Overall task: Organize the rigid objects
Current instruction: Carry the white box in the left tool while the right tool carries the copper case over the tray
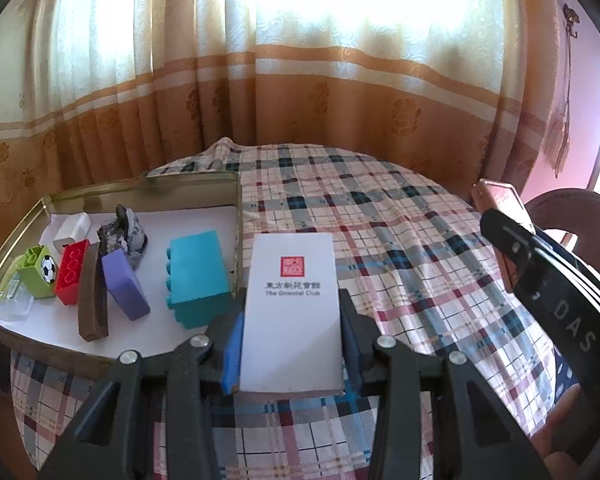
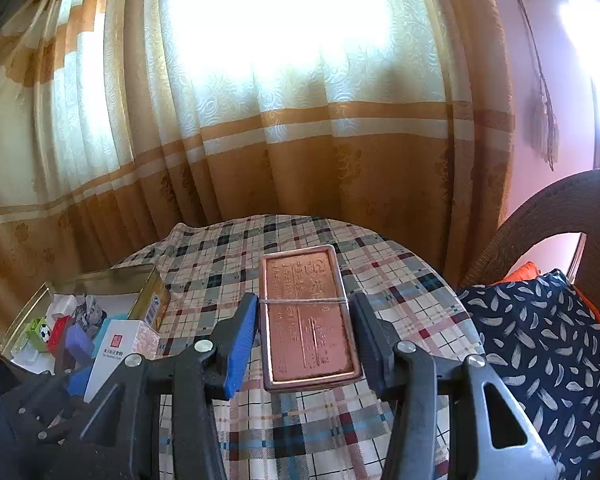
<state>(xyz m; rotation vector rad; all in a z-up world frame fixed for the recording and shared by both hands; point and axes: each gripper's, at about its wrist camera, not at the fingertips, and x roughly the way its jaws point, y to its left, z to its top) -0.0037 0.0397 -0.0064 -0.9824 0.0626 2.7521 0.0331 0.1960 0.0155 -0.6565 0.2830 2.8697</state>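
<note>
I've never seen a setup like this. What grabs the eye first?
Two things held up over the plaid tablecloth: the left gripper clamps a white box, and the right gripper holds a copper-coloured tin. At the left, a gold tray holds bright toy blocks.

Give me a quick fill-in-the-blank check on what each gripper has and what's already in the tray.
1. The left gripper is shut on a ____ box printed with a red seal.
2. The right gripper has a ____-coloured tin between its fingers.
3. The teal block lies inside the gold ____.
4. The green block bears a ____ picture.

Missing words: white; copper; tray; football
</note>
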